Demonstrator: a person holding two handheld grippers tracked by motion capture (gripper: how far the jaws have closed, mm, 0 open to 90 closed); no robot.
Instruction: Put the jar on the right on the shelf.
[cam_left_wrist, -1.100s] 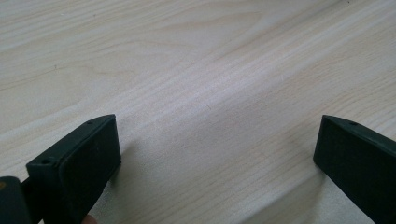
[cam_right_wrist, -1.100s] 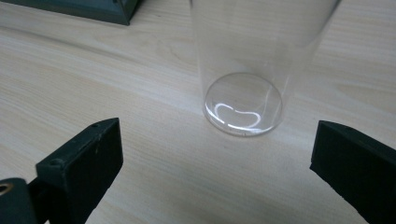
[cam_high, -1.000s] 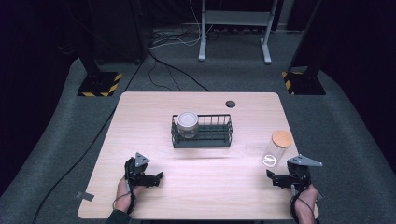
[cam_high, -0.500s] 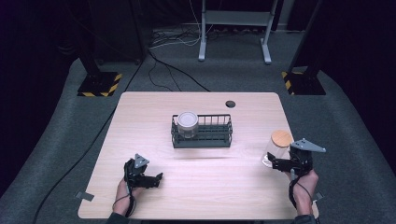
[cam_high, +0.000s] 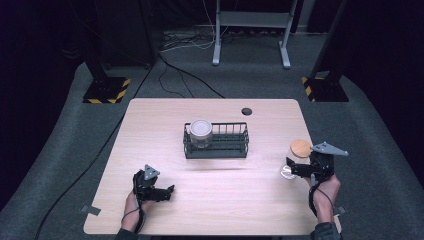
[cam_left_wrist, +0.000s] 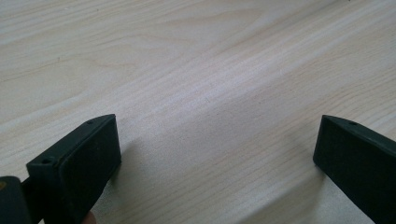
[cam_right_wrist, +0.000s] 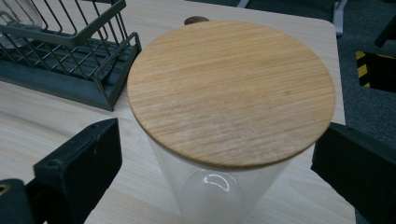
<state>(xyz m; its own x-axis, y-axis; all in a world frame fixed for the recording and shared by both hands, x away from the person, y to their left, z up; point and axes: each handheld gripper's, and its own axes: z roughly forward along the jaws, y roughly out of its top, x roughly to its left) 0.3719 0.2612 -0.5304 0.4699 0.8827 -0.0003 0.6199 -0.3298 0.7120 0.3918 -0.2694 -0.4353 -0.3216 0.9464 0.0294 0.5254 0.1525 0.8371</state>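
A clear glass jar (cam_right_wrist: 219, 191) with a round wooden lid (cam_right_wrist: 232, 91) stands upright directly ahead of our right claw (cam_right_wrist: 215, 186), near the right edge of the pale wooden surface (cam_high: 225, 195). The claw's two black jaws are spread wide, one on each side of the jar's glass body just below the lid, neither touching it, which we judge to be a line-up for a grip around the body. Beyond the jar, up and to the left as this claw looks, sits a dark wire basket (cam_right_wrist: 70, 51); seen from above, the basket (cam_high: 216, 141) holds a second jar (cam_high: 201, 134) at its left end, so the lidded jar may be bound for the free space beside it. Our left claw (cam_high: 167, 190) rests low on the surface, well apart from both jars, its jaws wide over bare wood and holding nothing, seemingly parked out of the way.
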